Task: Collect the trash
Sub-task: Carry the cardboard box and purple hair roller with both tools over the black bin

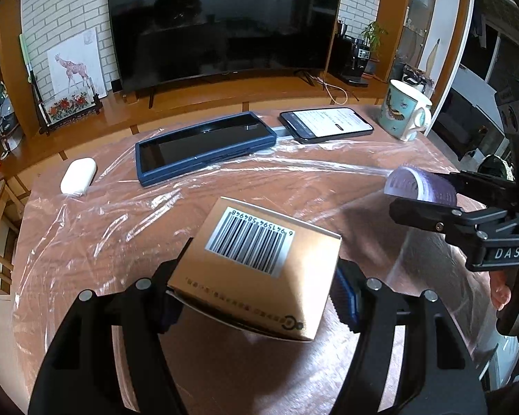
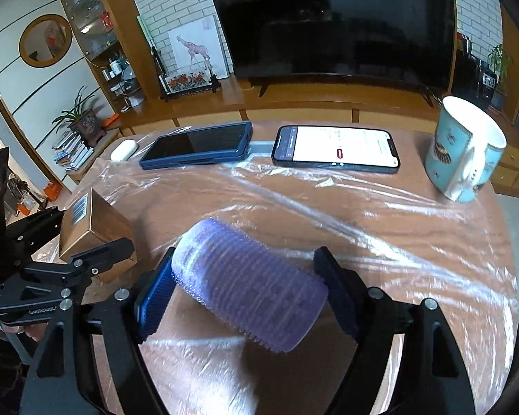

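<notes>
**Both grippers loaded: box left, roller right**

L gripper (image 1: 256,297) is pinching a gold box (image 1: 256,266) w/ a barcode label (image 1: 251,240) on its upper face. Box sits tilted btwn the blue pads (image 1: 344,299), lifted off the table (image 1: 128,242). From the right wrist view the same box (image 2: 93,228) shows at the left edge, clamped in the L gripper (image 2: 62,238), well left of the roller.

R gripper (image 2: 249,287) is closed on a purple hair roller (image 2: 249,283), held crosswise btwn its fingers, pads (image 2: 152,304) pressing both sides; roller lies at an angle, one end nearer the camera. Left wrist view has the R gripper (image 1: 429,193) off to the right, roller (image 1: 422,186) poking out of its tips, above the table.

Table is covered w/ crinkled clear plastic film (image 2: 346,214). At the far side, in a row: white case (image 2: 123,149), blue phone (image 2: 199,147) w/ dark screen, 2nd phone (image 2: 335,148) w/ lit screen, and a blue mug (image 2: 467,148) at far right. The 2 phones lie near each other, not touching. TV (image 2: 335,20) and a giraffe picture (image 2: 195,50) stand on the unit behind.
</notes>
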The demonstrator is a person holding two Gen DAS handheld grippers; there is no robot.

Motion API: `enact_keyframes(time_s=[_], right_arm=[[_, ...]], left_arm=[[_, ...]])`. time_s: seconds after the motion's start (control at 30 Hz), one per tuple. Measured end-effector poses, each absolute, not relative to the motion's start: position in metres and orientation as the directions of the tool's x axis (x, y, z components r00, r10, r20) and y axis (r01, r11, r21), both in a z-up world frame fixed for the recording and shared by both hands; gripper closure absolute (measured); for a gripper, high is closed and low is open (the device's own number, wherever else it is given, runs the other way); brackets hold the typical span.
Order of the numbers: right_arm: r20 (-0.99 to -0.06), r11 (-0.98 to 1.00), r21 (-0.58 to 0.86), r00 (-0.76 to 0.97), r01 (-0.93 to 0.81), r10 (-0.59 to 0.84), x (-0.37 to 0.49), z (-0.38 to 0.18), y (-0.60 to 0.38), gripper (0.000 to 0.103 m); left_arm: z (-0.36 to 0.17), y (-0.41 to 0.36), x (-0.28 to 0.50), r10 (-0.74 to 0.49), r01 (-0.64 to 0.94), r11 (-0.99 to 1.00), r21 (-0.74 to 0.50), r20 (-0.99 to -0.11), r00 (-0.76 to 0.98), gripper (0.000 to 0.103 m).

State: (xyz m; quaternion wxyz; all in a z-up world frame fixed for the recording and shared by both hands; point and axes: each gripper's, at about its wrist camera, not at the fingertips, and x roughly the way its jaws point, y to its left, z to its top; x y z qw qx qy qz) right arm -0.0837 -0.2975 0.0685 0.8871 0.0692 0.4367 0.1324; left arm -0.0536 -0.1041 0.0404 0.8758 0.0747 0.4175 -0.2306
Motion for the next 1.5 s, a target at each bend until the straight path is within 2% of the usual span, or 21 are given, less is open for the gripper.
enact_keyframes(time_s=[1.5], right_arm=[[-0.745,0.919,0.256,0.545,-0.299,0.385,-0.280,0.088,-0.298,0.025]], left_arm=[[0.059,-0.128,-0.244,-0.353,0.497,0.867,-0.037,-0.750,0.560,0.034]])
